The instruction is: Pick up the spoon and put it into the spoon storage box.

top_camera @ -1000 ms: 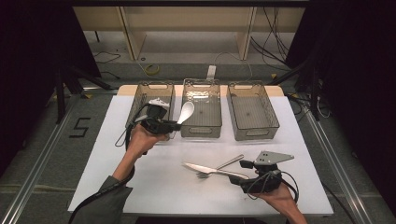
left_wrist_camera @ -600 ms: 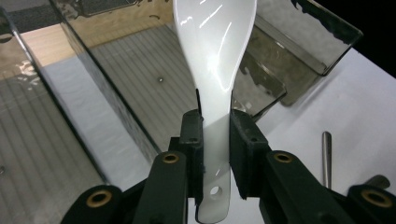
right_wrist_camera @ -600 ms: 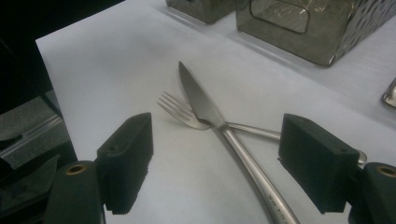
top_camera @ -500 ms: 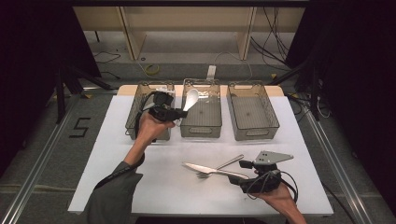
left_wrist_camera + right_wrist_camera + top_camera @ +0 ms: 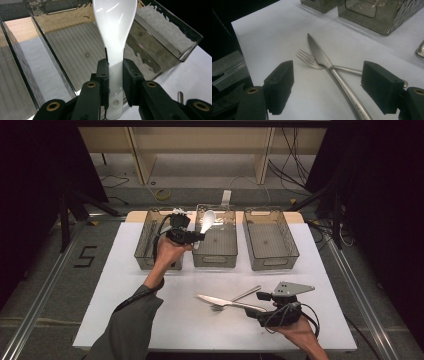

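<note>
Bright overhead light on white tabletop [image 5: 125, 285]; surroundings black. Glare streaks on glossy white plastic spoon [image 5: 113, 30]. Soft sheen on steel table knife [image 5: 322, 58]. Near black jaws slightly soft. Faint shadows only.

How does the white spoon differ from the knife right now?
The white spoon is glossy white with a broad bowl; the knife is slim bare metal. The spoon is clamped in the left gripper above the middle bin; the knife lies flat on the table, crossing a fork, between the right gripper's open jaws. Both are cutlery.
</note>
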Demonstrator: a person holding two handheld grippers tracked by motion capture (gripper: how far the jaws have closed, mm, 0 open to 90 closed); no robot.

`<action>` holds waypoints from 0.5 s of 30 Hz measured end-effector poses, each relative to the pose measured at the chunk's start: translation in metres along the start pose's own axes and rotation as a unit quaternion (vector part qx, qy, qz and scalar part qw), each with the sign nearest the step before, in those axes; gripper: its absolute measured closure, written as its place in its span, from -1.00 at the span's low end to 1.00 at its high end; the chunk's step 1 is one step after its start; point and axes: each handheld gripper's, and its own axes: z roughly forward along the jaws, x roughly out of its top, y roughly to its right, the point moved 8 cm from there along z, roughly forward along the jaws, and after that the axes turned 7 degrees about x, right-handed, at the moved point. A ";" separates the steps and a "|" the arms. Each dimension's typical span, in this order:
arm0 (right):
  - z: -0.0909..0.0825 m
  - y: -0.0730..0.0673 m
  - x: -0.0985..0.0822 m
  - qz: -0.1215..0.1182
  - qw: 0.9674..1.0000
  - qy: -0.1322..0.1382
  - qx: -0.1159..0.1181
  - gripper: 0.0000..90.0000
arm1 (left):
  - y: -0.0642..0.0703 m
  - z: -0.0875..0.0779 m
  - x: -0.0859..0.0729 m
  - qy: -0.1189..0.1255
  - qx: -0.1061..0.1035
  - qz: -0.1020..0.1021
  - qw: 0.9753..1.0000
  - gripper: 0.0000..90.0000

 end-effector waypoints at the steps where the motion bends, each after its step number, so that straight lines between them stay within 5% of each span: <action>1: 0.000 0.000 0.000 -0.001 1.000 0.000 0.000 -0.39 | 0.000 0.002 0.002 0.001 0.002 0.000 1.000 0.69; 15: 0.001 -0.001 0.001 -0.003 1.000 0.001 0.000 -0.39 | -0.006 0.021 0.007 0.005 0.024 -0.014 1.000 0.68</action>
